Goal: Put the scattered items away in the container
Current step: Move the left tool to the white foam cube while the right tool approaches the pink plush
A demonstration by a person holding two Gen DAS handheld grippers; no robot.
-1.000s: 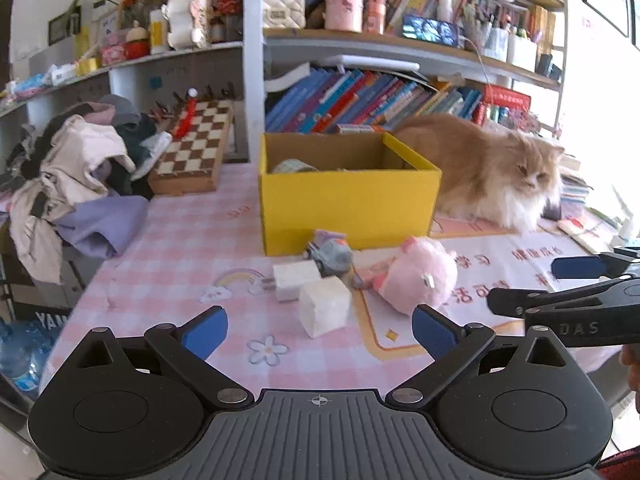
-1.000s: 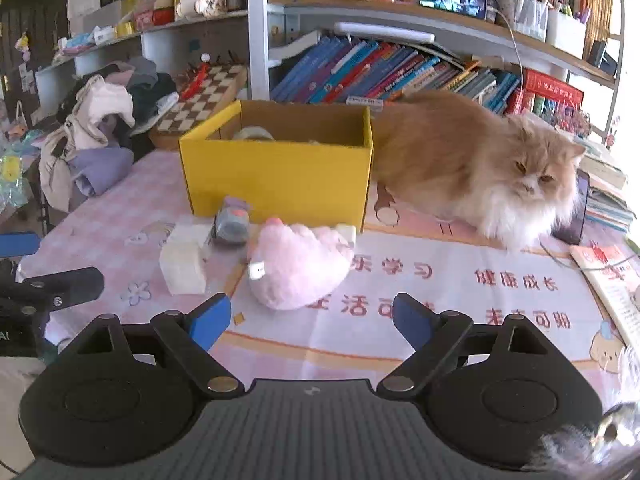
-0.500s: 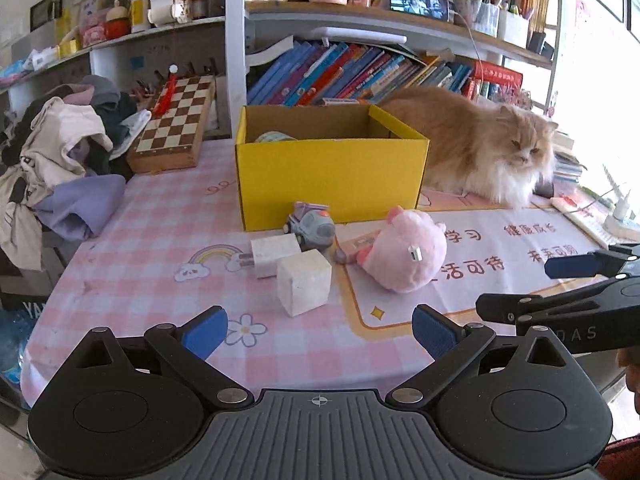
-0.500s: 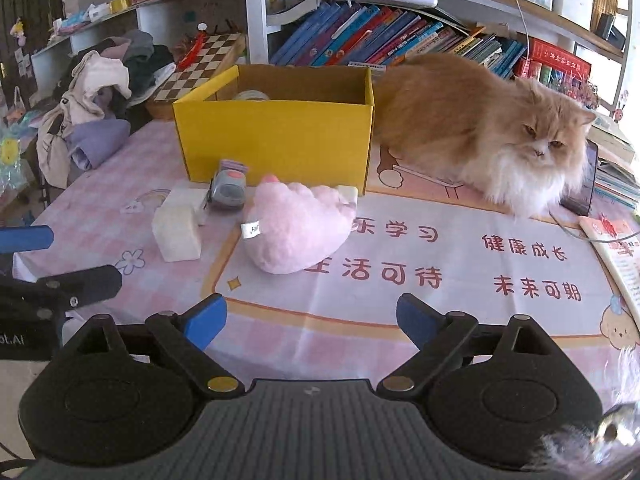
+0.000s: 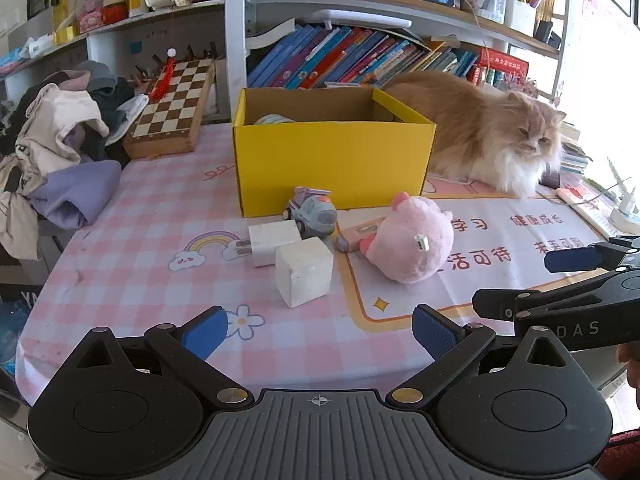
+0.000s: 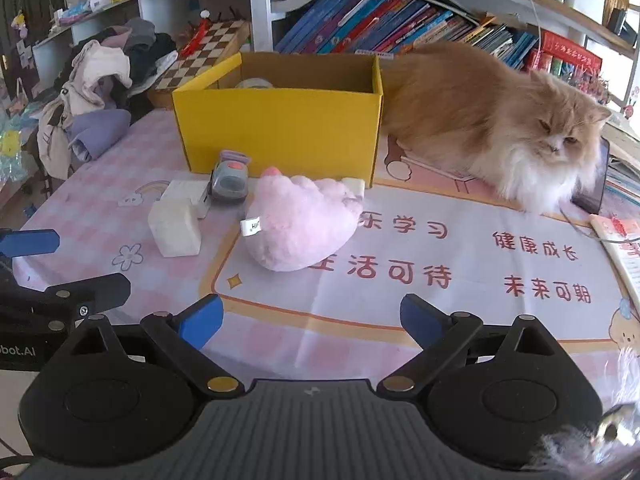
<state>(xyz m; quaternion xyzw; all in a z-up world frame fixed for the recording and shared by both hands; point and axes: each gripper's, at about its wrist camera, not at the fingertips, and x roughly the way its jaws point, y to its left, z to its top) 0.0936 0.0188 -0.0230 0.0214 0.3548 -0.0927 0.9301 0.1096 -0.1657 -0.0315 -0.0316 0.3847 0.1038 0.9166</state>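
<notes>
A yellow box (image 5: 332,164) (image 6: 280,132) stands open on the table with a pale item inside. In front of it lie a toy car (image 5: 312,212) (image 6: 230,180), a white charger (image 5: 272,242) (image 6: 188,194), a white cube (image 5: 304,270) (image 6: 174,228), a small pink eraser (image 5: 356,238) and a pink plush pig (image 5: 412,240) (image 6: 300,224). My left gripper (image 5: 320,330) is open and empty, near the table's front edge below the cube. My right gripper (image 6: 312,320) is open and empty, just short of the plush.
An orange cat (image 5: 488,136) (image 6: 492,124) lies right of the box. A chessboard (image 5: 172,108) and a clothes pile (image 5: 60,148) sit at the back left. Bookshelves (image 5: 360,60) stand behind. A power strip (image 5: 624,220) lies at the right edge.
Both grippers have tilted down and moved closer to the table; the items look larger and nearer. Both stay open and empty. The items have not moved.
</notes>
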